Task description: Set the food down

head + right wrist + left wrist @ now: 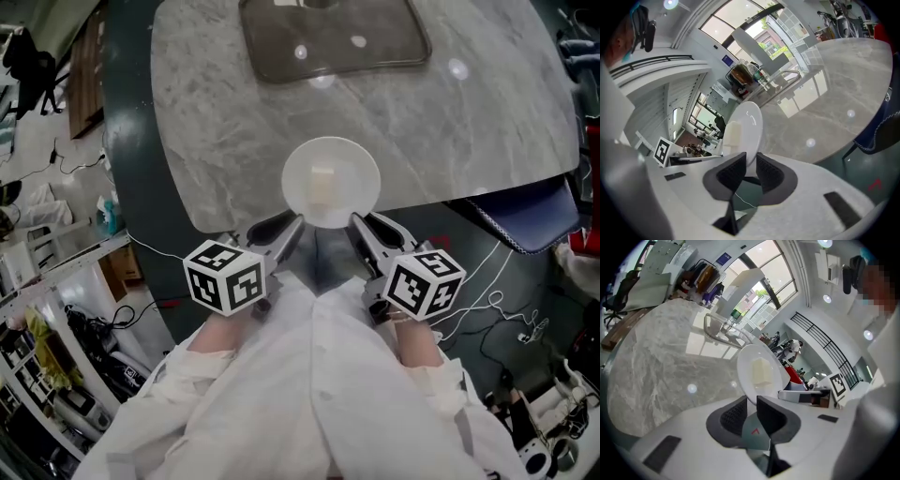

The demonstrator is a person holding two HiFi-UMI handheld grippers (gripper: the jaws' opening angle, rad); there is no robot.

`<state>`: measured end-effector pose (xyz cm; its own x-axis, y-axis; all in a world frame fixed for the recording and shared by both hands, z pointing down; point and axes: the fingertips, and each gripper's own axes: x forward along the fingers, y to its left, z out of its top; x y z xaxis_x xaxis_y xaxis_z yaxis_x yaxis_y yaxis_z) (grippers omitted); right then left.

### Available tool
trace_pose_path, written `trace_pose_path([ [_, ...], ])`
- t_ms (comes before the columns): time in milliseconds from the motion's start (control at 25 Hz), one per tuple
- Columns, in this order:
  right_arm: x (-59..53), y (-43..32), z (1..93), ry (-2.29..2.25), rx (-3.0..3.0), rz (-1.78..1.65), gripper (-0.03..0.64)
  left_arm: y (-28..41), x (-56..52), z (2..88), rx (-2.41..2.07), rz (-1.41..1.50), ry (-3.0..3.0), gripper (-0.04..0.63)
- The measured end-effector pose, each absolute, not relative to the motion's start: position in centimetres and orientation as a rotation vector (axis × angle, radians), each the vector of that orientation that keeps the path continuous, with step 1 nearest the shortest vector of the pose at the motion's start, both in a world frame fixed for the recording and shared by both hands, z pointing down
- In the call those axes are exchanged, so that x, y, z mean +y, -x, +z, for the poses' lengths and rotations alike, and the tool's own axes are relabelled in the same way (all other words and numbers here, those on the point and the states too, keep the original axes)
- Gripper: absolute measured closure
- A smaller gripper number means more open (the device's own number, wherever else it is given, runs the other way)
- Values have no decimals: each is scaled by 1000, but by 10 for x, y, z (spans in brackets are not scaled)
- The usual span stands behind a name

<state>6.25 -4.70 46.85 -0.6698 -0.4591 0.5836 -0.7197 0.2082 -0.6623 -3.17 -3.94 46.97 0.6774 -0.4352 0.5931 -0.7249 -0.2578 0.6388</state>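
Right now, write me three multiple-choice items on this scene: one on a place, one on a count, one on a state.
1. The pale food block lies: A. on the white plate; B. on the dark tray; C. on the bare tabletop.
2. Grippers holding the plate: A. none; B. one; C. two.
3. The left gripper's jaws are: A. wide open, empty; B. clamped on the plate's rim; C. clamped on the food.
Key: A, the block sits mid-plate; C, left gripper and right gripper each pinch the rim; B, the rim sits tight between its jaws.
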Motion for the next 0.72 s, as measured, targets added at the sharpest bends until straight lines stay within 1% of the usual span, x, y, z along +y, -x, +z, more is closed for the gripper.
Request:
trace_pose_path([
  [520, -73, -101, 426, -1114, -2339, 1393, 561, -7, -65, 426, -941, 302, -2027, 525],
  [720, -77, -106, 413, -1084, -2386, 1383, 563, -12, -67, 415, -935, 264, -2070, 525],
])
